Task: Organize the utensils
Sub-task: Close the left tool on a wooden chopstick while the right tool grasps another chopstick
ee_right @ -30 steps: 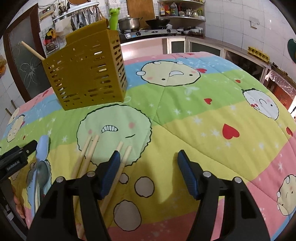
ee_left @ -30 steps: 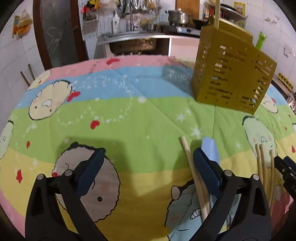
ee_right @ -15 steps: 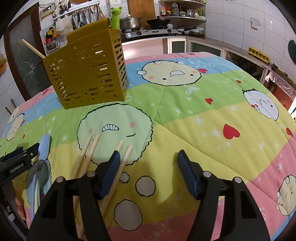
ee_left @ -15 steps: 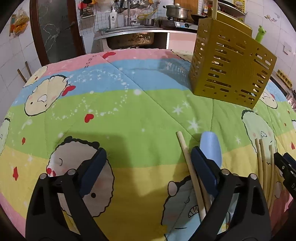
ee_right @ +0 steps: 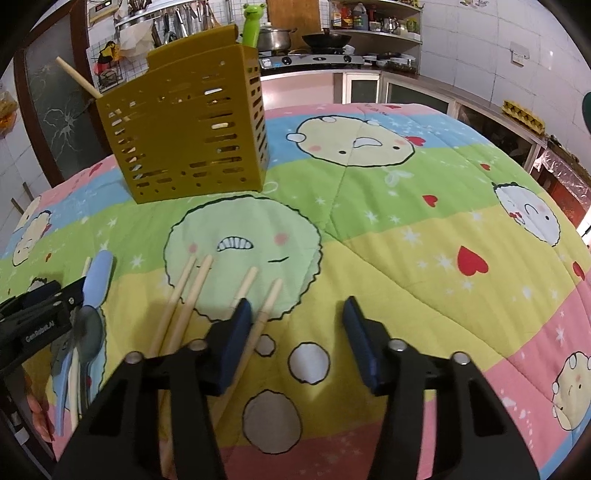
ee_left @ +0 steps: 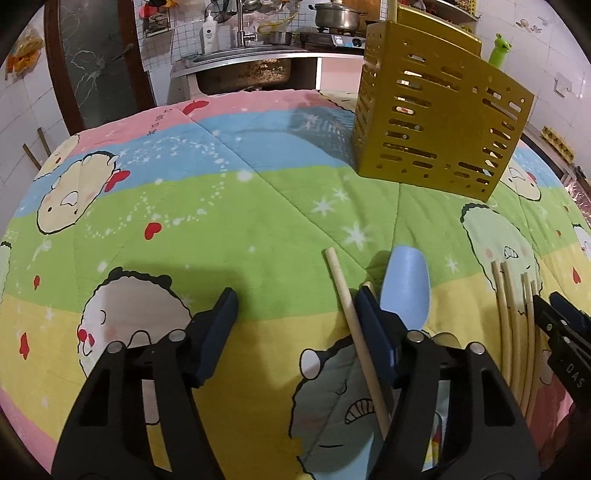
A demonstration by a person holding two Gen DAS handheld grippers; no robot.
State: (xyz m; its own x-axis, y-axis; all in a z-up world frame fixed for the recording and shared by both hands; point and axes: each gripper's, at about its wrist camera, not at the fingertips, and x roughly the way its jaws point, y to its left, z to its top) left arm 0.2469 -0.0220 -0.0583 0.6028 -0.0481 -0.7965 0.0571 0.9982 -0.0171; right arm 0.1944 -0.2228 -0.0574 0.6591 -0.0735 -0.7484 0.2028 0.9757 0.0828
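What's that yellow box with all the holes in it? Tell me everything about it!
The yellow box is a mustard-coloured utensil holder that looks like plastic. Its walls are full of slots and small round holes, and the top is open with a taller back wall. It stands upright on the cartoon quilt, far from both grippers. One wooden stick leans out of its top. A green frog-topped thing shows behind it. Nothing else touches it.

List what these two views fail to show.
- Holder contents: both views, slotted walls hide all but one stick end.
- Blue spoon bowl: left wrist view, behind left claw.
- Chopsticks' near ends: right wrist view, under right claw.
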